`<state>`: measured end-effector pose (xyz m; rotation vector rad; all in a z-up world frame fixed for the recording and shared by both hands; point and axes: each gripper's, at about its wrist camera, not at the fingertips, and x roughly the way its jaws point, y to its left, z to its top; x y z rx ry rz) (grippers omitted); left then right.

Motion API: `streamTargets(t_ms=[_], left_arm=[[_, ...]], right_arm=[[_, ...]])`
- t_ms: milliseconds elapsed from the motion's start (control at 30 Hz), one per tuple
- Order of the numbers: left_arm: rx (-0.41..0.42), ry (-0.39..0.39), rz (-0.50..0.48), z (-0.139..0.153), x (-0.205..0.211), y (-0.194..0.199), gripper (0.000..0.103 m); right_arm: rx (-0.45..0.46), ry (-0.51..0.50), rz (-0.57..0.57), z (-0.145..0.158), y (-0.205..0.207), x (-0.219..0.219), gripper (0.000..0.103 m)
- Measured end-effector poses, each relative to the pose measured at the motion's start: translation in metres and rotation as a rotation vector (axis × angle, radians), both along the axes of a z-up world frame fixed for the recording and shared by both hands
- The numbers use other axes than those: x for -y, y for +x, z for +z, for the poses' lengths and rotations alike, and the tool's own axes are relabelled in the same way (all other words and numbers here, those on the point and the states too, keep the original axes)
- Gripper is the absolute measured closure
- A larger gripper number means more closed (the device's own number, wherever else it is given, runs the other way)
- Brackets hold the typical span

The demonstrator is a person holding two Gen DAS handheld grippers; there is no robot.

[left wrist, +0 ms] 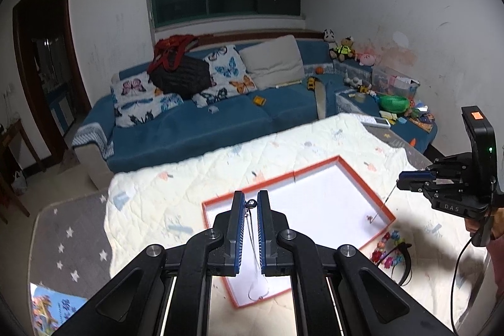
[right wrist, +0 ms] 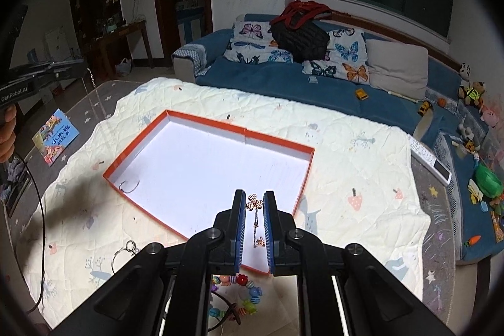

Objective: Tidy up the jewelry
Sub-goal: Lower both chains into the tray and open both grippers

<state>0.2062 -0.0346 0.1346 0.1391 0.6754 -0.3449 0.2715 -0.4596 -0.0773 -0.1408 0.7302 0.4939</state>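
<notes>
An orange-rimmed shallow white box (left wrist: 365, 178) (right wrist: 208, 123) lies on a cream quilt. My left gripper (left wrist: 251, 197) is shut on a thin silver necklace (left wrist: 251, 203) whose chain hangs down into the box's near corner (left wrist: 258, 292), also seen in the right wrist view (right wrist: 129, 186). My right gripper (right wrist: 254, 196) (left wrist: 401, 180) is shut on a rose-gold clover necklace (right wrist: 254, 202); its chain hangs down with the pendant end touching the box floor (left wrist: 369, 218). A colourful bead bracelet (right wrist: 242, 292) (left wrist: 389, 247) and a silver ring piece (right wrist: 126, 251) lie on the quilt outside the box.
A black headband (left wrist: 406, 260) lies beside the beads. A blue sofa (left wrist: 220, 115) with cushions and toys stands behind the quilt. A white remote (right wrist: 430, 159) lies at the quilt's far right edge. A picture book (right wrist: 55, 136) lies on the grey star rug.
</notes>
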Motion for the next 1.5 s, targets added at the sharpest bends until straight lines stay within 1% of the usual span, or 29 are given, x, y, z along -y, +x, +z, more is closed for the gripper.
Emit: streamTargets(t_ms=[100,300,433,567,667,833,1033,1100,1133,1167,1200,1233,1333,1367,1433,1500], left_arm=[[-0.035,-0.006,-0.001,-0.019,0.0,0.003,0.096],[-0.139,-0.015,-0.004,-0.073,0.004,0.014,0.096],[-0.202,-0.005,-0.01,-0.108,0.006,0.022,0.095],[-0.257,0.002,-0.008,-0.136,0.006,0.028,0.095],[-0.285,0.011,-0.008,-0.151,0.007,0.032,0.095],[-0.322,0.028,-0.006,-0.168,0.011,0.036,0.095],[-0.346,0.024,0.002,-0.176,0.01,0.039,0.091],[-0.341,0.033,0.01,-0.177,0.01,0.039,0.084],[-0.338,0.033,0.012,-0.177,0.01,0.039,0.073],[-0.331,0.031,0.016,-0.176,0.011,0.037,0.06],[-0.318,0.027,0.017,-0.175,0.01,0.036,0.055],[-0.306,0.025,0.016,-0.173,0.01,0.035,0.052],[-0.292,0.026,0.014,-0.168,0.011,0.031,0.051],[-0.29,0.03,0.015,-0.167,0.012,0.03,0.051],[-0.283,0.033,0.012,-0.163,0.013,0.026,0.051],[-0.273,0.045,0.01,-0.159,0.016,0.02,0.051]], right_arm=[[-0.025,-0.002,-0.001,-0.01,0.001,-0.002,0.09],[-0.058,-0.037,0.007,-0.028,0.001,-0.009,0.09],[-0.082,-0.047,-0.001,-0.038,0.006,-0.009,0.09],[-0.105,-0.053,-0.009,-0.046,0.01,-0.009,0.09],[-0.117,-0.063,-0.008,-0.052,0.011,-0.01,0.089],[-0.138,-0.071,-0.008,-0.061,0.013,-0.012,0.089],[-0.147,-0.083,-0.007,-0.067,0.013,-0.012,0.089],[-0.148,-0.091,-0.011,-0.069,0.014,-0.012,0.089],[-0.151,-0.092,-0.015,-0.07,0.014,-0.012,0.089],[-0.157,-0.089,-0.014,-0.071,0.014,-0.012,0.089],[-0.162,-0.086,-0.013,-0.071,0.015,-0.011,0.089],[-0.161,-0.084,-0.015,-0.072,0.015,-0.011,0.089],[-0.161,-0.08,-0.021,-0.071,0.015,-0.01,0.088],[-0.16,-0.076,-0.028,-0.07,0.015,-0.01,0.086],[-0.149,-0.076,-0.036,-0.067,0.013,-0.009,0.078],[-0.134,-0.067,-0.035,-0.061,0.007,-0.007,0.067]])
